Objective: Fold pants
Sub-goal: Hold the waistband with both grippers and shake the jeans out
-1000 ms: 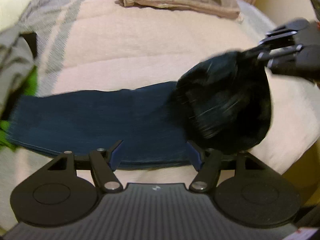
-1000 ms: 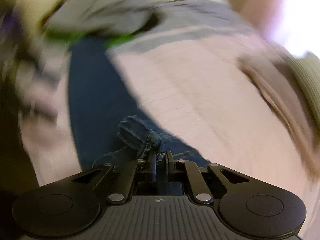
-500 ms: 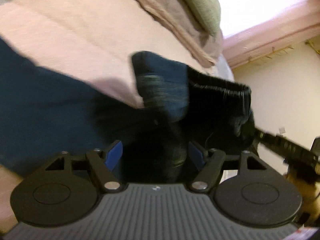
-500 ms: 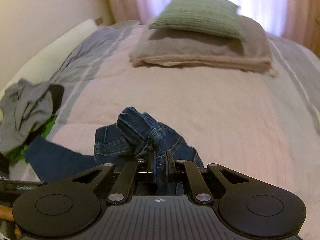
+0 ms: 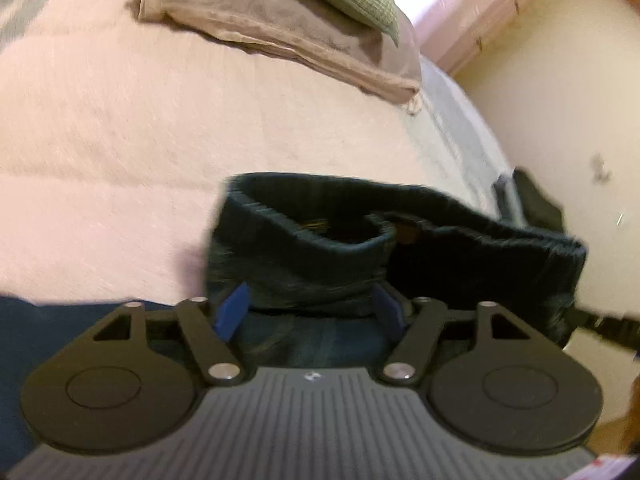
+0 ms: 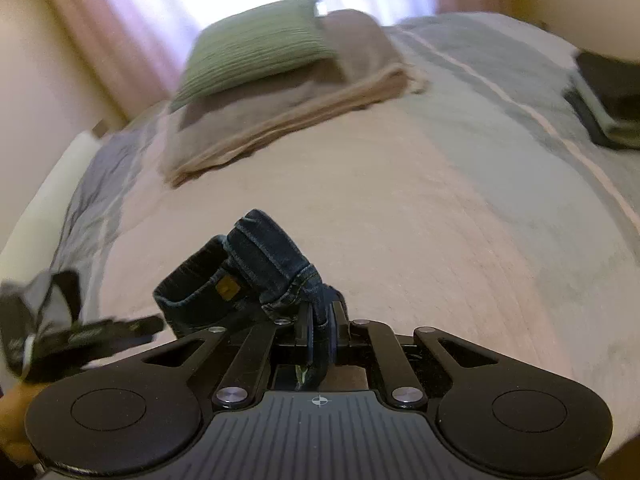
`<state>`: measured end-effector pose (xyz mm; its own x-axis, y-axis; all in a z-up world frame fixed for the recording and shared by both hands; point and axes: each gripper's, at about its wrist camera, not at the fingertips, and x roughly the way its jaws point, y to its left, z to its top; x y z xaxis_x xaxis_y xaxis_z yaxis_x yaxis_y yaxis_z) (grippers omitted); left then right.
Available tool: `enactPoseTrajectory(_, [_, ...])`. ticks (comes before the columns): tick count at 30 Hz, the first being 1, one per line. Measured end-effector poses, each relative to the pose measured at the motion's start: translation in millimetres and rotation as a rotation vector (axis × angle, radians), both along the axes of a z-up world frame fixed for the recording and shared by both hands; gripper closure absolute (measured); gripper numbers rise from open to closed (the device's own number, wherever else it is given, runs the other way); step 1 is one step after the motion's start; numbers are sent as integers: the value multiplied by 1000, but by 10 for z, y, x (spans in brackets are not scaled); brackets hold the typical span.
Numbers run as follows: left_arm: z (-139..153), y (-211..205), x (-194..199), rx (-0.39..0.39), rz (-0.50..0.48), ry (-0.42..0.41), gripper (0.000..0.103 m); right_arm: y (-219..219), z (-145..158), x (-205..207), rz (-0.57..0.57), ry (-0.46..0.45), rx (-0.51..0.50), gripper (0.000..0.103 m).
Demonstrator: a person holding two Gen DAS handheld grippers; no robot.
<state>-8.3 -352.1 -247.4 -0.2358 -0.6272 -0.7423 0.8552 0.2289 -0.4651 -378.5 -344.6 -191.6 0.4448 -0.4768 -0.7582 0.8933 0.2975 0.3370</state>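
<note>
Dark blue jeans (image 5: 320, 236) lie on the pink bedcover (image 5: 120, 140), their waistband lifted and bunched. My left gripper (image 5: 312, 310) straddles that waistband; its jaws are opening, and the denim sits between the blue pads (image 5: 234, 312) without being clearly pinched. A flat leg of the jeans (image 5: 48, 324) runs off to the lower left. My right gripper (image 6: 320, 320) is shut on a fold of the jeans' waistband (image 6: 260, 260) and holds it up off the bed. The other gripper's black body (image 6: 100, 332) shows at the left of the right wrist view.
A green pillow (image 6: 256, 52) rests on a beige pillow (image 6: 288, 120) at the head of the bed. A heap of grey clothes (image 6: 40, 304) lies at the left edge. A dark flat object (image 6: 604, 100) sits at the far right. A cream wall (image 5: 560, 100) borders the bed.
The right gripper has swung round with the waistband, from facing the clothes heap to facing the pillows. The left gripper has moved from the flat leg up to the bunched waistband, its jaws wider.
</note>
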Motion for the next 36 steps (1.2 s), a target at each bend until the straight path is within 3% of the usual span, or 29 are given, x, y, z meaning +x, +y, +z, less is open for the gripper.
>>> enactPoseTrajectory(4, [-235, -205, 117, 41, -129, -51, 31, 29, -41, -79, -56, -1, 0, 100])
enactPoseTrajectory(6, [-361, -374, 118, 26, -205, -73, 31, 45, -68, -117, -95, -2, 3, 100])
enactPoseTrajectory(11, [-542, -729, 46, 0, -344, -118, 47, 97, -130, -238, -169, 22, 9, 101])
enactPoseTrajectory(13, [-463, -791, 11, -12, -377, -155, 79, 117, -141, -328, -202, 34, 8, 103])
enactPoseTrajectory(15, [-306, -833, -7, -30, -392, -195, 96, 104, -108, -477, -254, 30, -6, 103])
enactPoseTrajectory(18, [-8, -928, -82, -78, -419, -211, 96, 0, -35, -704, -279, 27, -14, 103])
enactPoseTrajectory(24, [161, -1220, -536, -91, -507, -316, 97, -164, -81, -783, -86, 15, -49, 103])
enactPoseTrajectory(25, [151, -1262, -598, -82, -510, -327, 97, -144, -132, -796, -73, 44, -55, 97])
enactPoseTrajectory(26, [129, -1323, -663, -73, -514, -341, 97, -112, -194, -842, -67, 70, -66, 67])
enactPoseTrajectory(28, [97, -1440, -744, -58, -523, -359, 96, -36, -353, -1004, -91, 74, -76, 18])
enactPoseTrajectory(31, [58, -1590, -799, -33, -528, -353, 93, -21, -681, -1238, -129, 13, 8, 17])
enactPoseTrajectory(32, [41, -1620, -800, -27, -523, -354, 89, -21, -790, -1279, -134, -17, 34, 17])
enactPoseTrajectory(34, [2, -1650, -778, -10, -524, -345, 70, -19, -1001, -1314, -113, -84, 86, 17])
enactPoseTrajectory(36, [-33, -1667, -766, -6, -543, -336, 66, 9, -1145, -1329, -101, -135, 106, 17])
